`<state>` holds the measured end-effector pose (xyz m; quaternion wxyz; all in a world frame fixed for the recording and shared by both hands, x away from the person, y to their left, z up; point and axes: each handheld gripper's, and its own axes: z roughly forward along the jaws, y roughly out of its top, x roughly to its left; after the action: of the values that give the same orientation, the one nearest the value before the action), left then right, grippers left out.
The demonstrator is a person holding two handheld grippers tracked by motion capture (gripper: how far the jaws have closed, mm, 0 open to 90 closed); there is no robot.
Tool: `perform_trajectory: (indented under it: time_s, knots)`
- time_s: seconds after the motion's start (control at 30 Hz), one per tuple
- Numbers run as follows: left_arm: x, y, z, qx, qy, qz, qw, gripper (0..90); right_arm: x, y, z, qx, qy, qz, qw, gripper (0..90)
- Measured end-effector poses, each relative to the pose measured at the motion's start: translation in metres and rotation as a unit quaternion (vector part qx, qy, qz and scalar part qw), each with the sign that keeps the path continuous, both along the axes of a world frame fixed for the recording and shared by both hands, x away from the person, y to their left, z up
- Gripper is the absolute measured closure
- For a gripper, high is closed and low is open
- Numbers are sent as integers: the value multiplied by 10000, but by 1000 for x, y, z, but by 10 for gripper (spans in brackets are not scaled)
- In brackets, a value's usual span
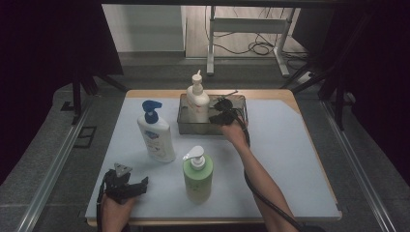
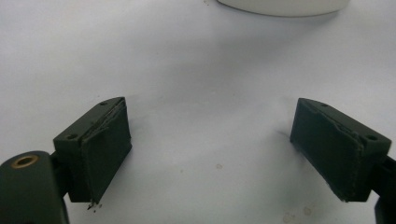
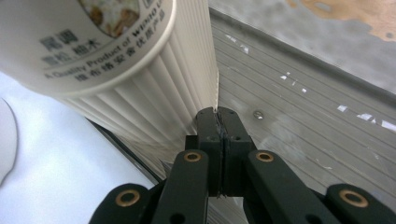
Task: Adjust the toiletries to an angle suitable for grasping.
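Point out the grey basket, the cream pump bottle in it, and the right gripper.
grey basket (image 1: 191, 128): high view, on its front wall.
cream pump bottle (image 1: 198, 102): high view, on its body.
right gripper (image 3: 217, 113): right gripper view, at the shut jaw tips pinching the basket's wall edge.

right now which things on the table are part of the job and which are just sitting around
In the job:
- right gripper, shut, at the basket
- grey basket
- cream pump bottle standing in the basket

Just lying about:
- white bottle with blue pump
- green pump bottle
- left gripper, open, resting low over the table, holding nothing
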<state>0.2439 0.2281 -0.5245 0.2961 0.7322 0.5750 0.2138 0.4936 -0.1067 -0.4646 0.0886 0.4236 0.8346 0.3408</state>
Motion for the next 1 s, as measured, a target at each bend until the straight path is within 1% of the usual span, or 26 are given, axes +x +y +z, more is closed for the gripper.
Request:
perform_trajectory:
  time_s: [0.5,0.8,1.0]
  knots:
    - [0,0,0,7,6,-4,10000,118,1,13,-2,66,-23,49,10000,878]
    - [0,0,0,8,6,-4,10000,118,1,16,-4,99,-12,16,9999,879]
    - [0,0,0,7,8,-5,10000,118,1,20,-5,113,-13,44,9999,878]
